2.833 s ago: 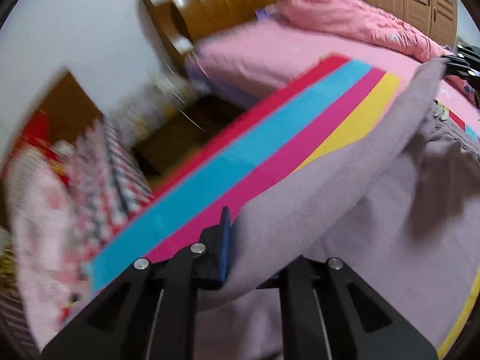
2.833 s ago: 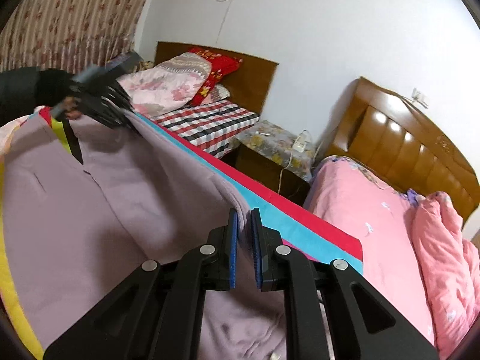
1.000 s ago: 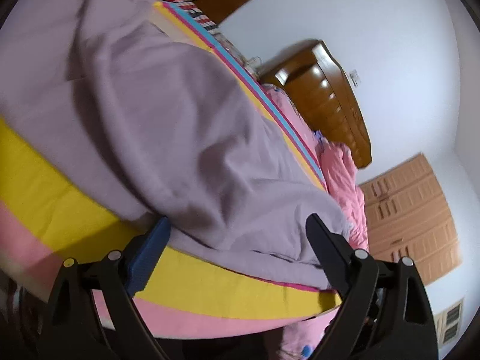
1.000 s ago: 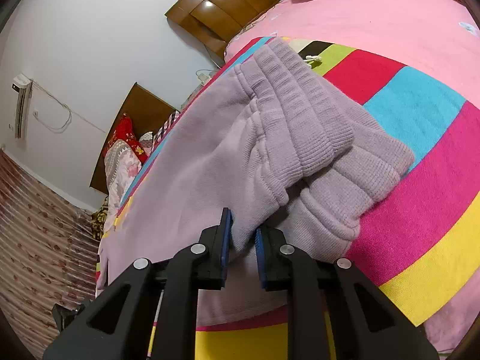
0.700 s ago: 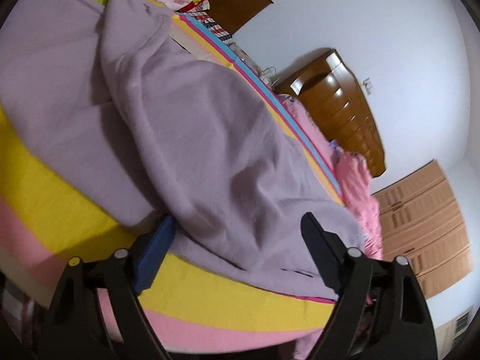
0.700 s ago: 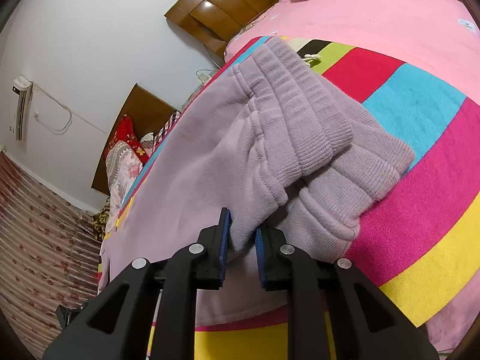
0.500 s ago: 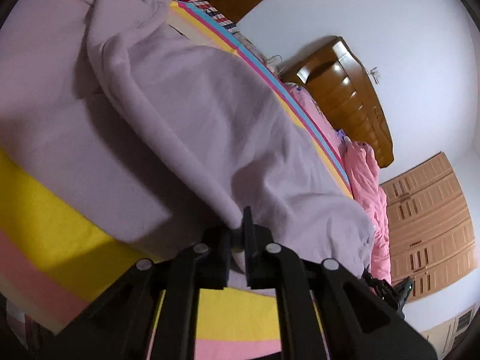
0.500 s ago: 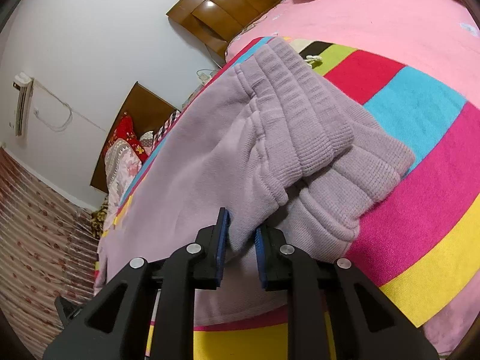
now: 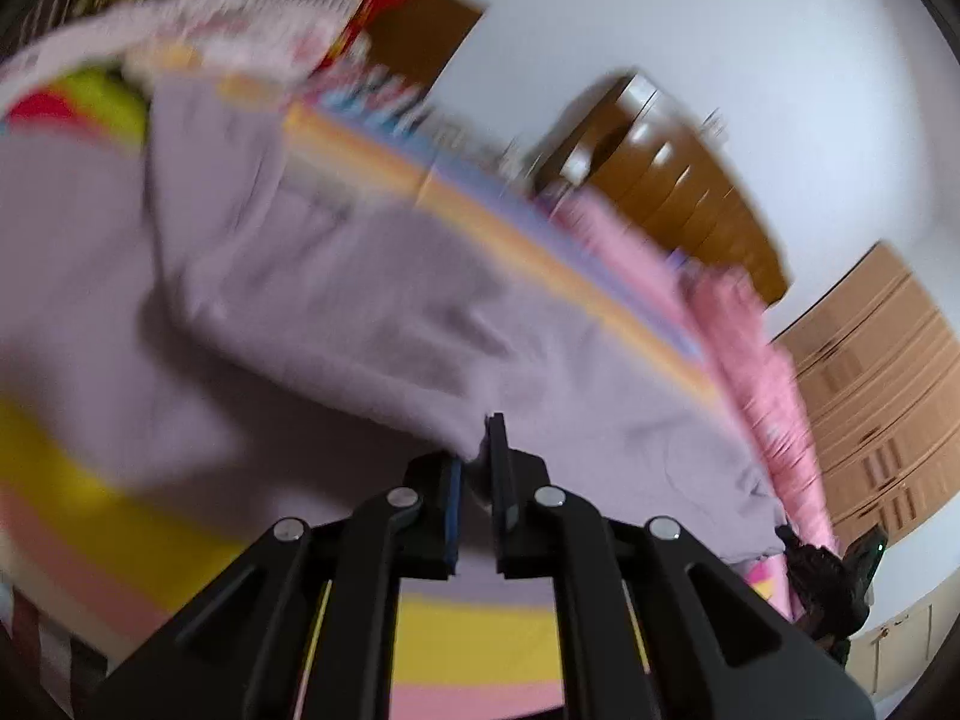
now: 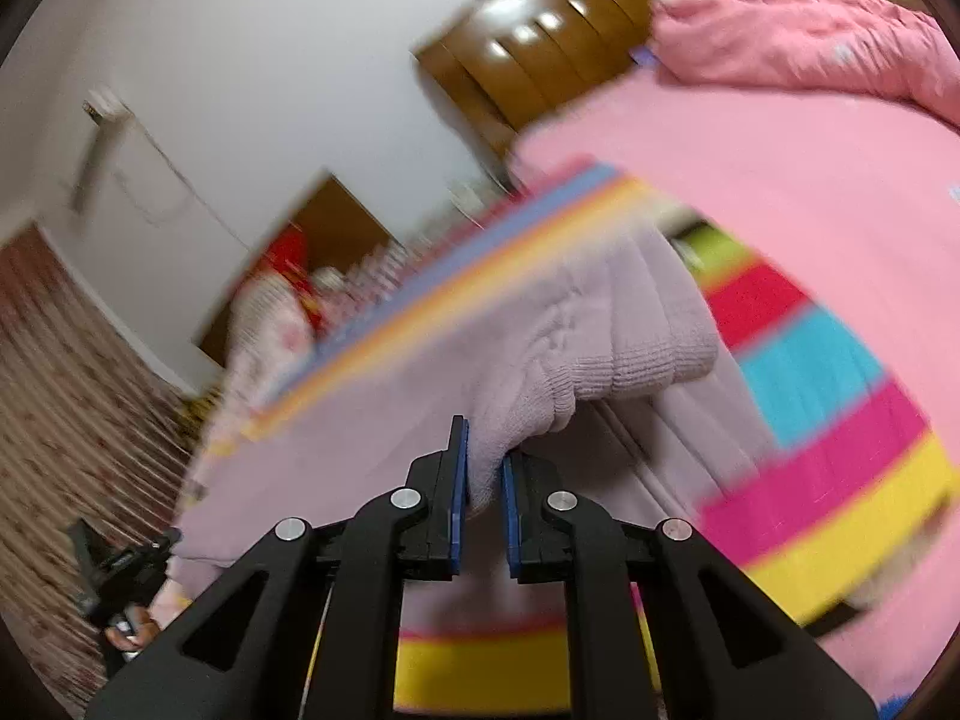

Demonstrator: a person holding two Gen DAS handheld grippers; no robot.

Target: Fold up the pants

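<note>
**Both grippers pinching the pants**

Left wrist view: The picture is blurred. The left gripper is seen at the bottom middle of the frame. Its two fingers are pressed close, and a fold of the pants is pinched between them. The purple pants are spread across the middle of the frame, from the left edge to the lower right. They lie on a striped blanket, whose yellow and pink stripes are seen under the gripper. A pink quilt is seen at the right, beside the pants. A brown headboard is seen in the upper right, against a white wall. A wardrobe is seen at the right edge. The right gripper is seen small and dark at the lower right, at the far end of the pants.

Right wrist view: This picture is blurred too. The right gripper is seen at the bottom middle. A thick bunch of the pants is pinched between its blue pads. The ribbed waistband is folded over just above and right of the fingers. The striped blanket is seen at the right, under the pants. The pink quilt is seen at the upper right. The left gripper is seen small at the lower left.
</note>
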